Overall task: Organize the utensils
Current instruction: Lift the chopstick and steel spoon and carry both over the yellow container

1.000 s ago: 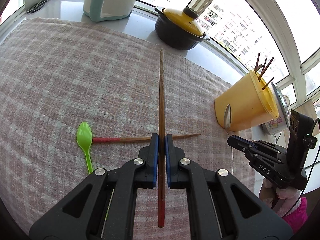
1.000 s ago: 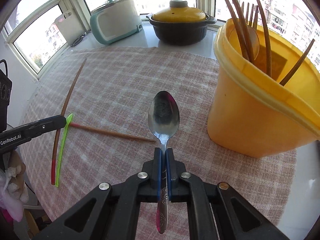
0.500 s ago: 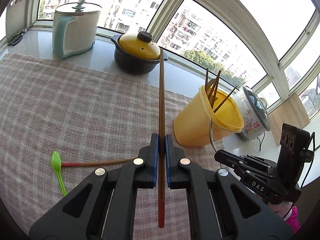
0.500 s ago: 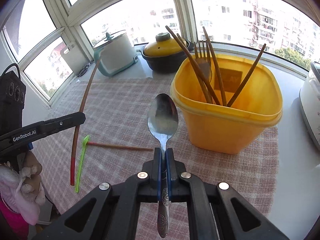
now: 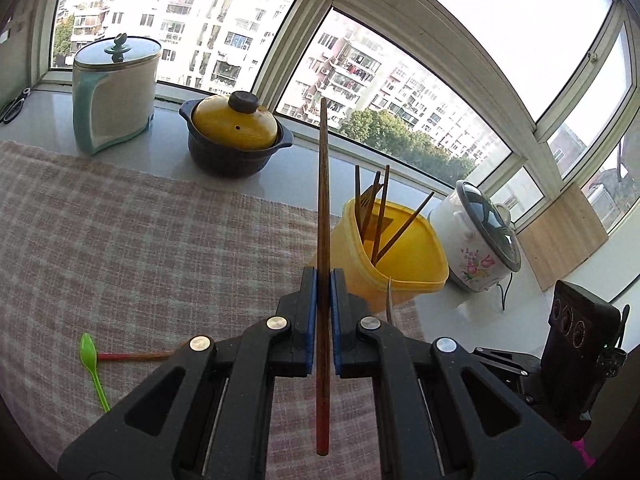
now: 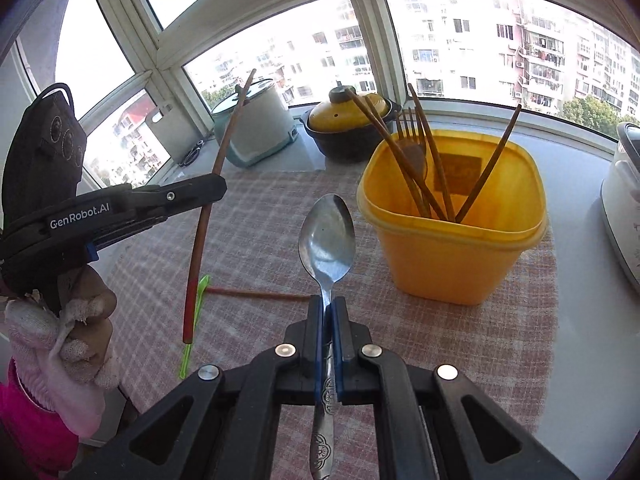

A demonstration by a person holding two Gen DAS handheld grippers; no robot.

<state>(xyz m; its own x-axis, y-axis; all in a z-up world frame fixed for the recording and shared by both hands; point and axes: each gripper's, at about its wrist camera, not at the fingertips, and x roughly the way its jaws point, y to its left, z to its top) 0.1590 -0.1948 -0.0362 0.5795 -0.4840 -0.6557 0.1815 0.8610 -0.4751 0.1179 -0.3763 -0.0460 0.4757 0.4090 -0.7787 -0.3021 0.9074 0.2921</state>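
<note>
— Left wrist view: what does the left gripper (image 5: 323,312) carry?

— Its blue pads are pinched on a long wooden chopstick (image 5: 323,216) with a red end, held above the checked cloth (image 5: 132,248), with the yellow tub (image 5: 400,276) just beyond and to the right.

— And the right gripper (image 6: 328,320)?

— Clamped on the handle of a metal spoon (image 6: 327,236), bowl forward, raised just left of the yellow tub.

— What stands in the tub?

— Several wooden chopsticks (image 6: 436,176) and a fork (image 6: 410,136), leaning against its walls.

— Anything on the cloth?

— A green plastic spoon (image 5: 93,364) and a second red-ended chopstick (image 5: 136,356), touching each other, well left of the tub. Behind the tub sit a dark pot with a yellow lid (image 5: 236,136) and a white kettle (image 5: 114,92).
</note>
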